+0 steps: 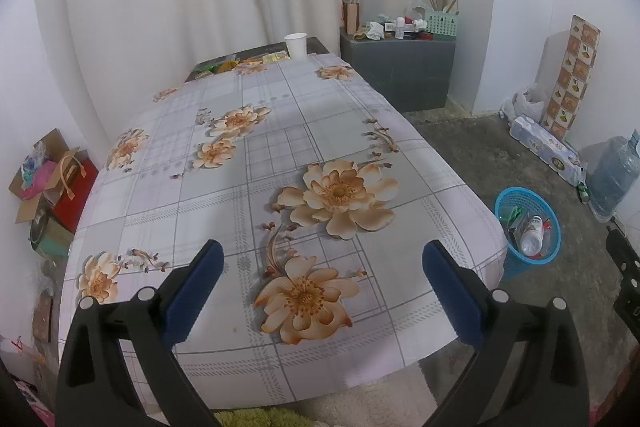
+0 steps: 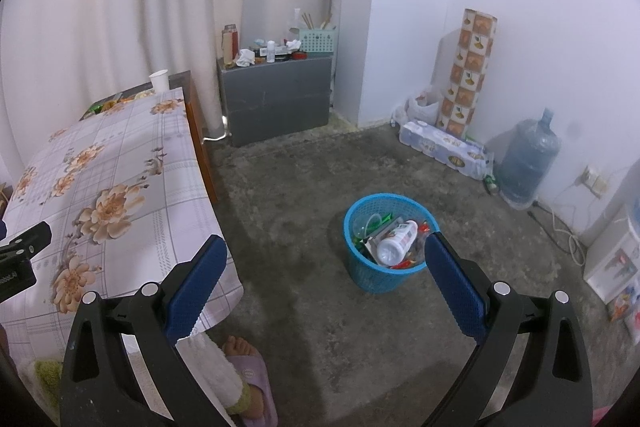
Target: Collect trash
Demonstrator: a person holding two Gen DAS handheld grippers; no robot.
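Observation:
A blue plastic waste basket (image 2: 384,275) stands on the concrete floor right of the table; it holds a white bottle (image 2: 396,242) and several wrappers. The same basket (image 1: 527,233) shows at the right in the left wrist view. My right gripper (image 2: 326,247) hovers above the floor near the basket, open and empty. Over the near end of the table with the flowered cloth (image 1: 280,147) my left gripper (image 1: 323,251) is open, nothing between its blue pads. A white paper cup (image 1: 296,45) and several wrappers (image 1: 240,63) sit at the table's far end.
A grey cabinet (image 2: 276,99) with clutter on top stands by the curtain. Against the right wall are a rolled floor covering (image 2: 468,75), a tissue pack (image 2: 444,147) and a water jug (image 2: 526,163). A person's slippered foot (image 2: 248,367) is near the table corner. Boxes (image 1: 48,183) lie left.

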